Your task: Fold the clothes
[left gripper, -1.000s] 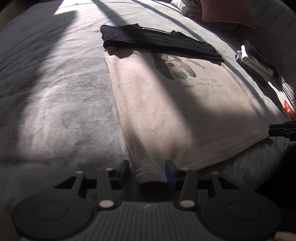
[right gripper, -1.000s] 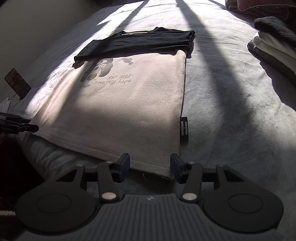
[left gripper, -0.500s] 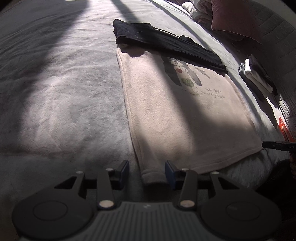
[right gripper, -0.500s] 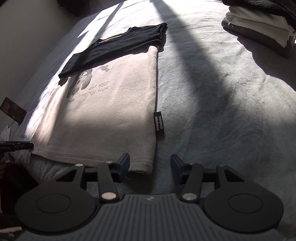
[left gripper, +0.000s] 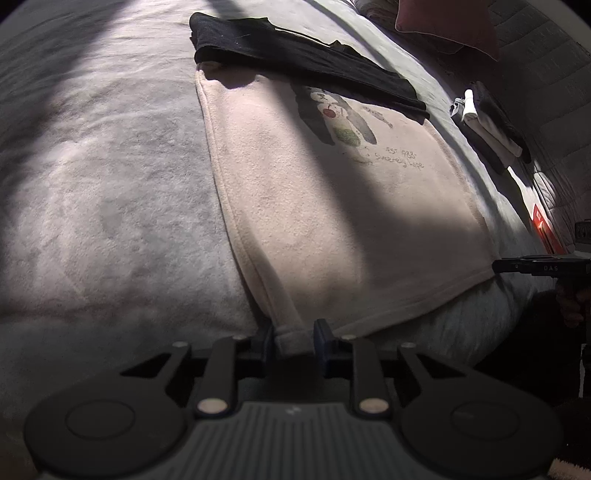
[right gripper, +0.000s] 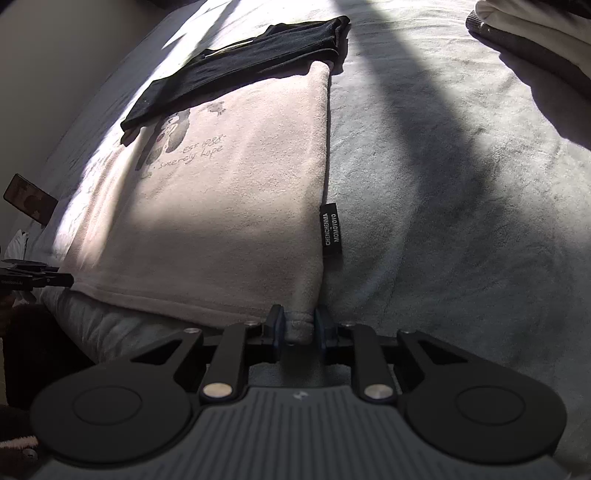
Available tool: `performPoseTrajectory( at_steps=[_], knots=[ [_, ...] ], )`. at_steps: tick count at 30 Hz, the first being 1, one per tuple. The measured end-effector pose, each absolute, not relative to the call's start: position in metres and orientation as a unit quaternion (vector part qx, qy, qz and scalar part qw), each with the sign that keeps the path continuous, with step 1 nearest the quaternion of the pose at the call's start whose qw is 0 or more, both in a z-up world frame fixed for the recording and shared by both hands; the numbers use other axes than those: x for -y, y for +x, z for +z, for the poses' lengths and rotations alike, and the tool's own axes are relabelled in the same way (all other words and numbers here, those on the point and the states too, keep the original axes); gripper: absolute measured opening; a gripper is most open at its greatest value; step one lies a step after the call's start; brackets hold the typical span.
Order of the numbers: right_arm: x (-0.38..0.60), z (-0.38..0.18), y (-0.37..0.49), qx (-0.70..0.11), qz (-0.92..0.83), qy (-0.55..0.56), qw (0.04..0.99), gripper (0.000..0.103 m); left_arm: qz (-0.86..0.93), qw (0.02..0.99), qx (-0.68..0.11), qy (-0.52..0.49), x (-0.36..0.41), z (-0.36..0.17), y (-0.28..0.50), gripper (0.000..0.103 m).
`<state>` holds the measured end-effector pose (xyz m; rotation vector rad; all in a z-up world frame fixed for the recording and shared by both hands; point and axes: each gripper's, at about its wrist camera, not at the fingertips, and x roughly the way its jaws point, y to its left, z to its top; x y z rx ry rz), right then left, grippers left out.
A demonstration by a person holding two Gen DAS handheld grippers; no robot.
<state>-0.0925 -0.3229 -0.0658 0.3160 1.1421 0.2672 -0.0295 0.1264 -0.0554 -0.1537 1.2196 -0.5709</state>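
Note:
A pale pink fleece garment (left gripper: 332, 221) with a printed dog and lettering lies flat on the grey bed (left gripper: 92, 184). Its far end is covered by folded black sleeves (left gripper: 295, 55). My left gripper (left gripper: 293, 338) is closing, its pads pinching the near left hem corner. In the right wrist view the same pink garment (right gripper: 221, 206) has a black side label (right gripper: 331, 229). My right gripper (right gripper: 300, 326) is also closing, its pads squeezing the near right hem corner. Each gripper shows at the edge of the other's view.
Folded white and dark clothes (left gripper: 491, 125) are stacked at the far right of the bed, also the clothes stack (right gripper: 535, 40). A dusky pink pillow (left gripper: 447, 26) lies at the headboard. A dark phone (right gripper: 29, 199) rests at the bed's left edge. The bed's front edge drops just below the hem.
Both grippers went from open around the hem corners to pinching them. The right gripper shifted so the hem corner sits between its fingers.

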Motion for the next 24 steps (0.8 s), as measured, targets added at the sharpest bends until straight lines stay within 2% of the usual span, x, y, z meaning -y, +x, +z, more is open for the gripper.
performPoseTrajectory(
  at_steps=[4, 16, 24],
  knots=[
    [0.331, -0.061, -0.090, -0.533, 0.134, 0.174, 0.817, 0.012, -0.274, 0.771, -0.562, -0.118, -0.138, -0.054, -0.027, 0.010],
    [0.360, -0.036, -0.049, -0.467, 0.150, 0.306, 0.816, 0.012, -0.247, 0.775, -0.502, -0.295, -0.165, -0.042, 0.003, 0.008],
    [0.369, -0.063, 0.007, -0.452, 0.100, 0.361, 0.809, 0.012, -0.172, 0.768, -0.498, -0.365, -0.168, -0.077, 0.066, 0.008]
  ],
)
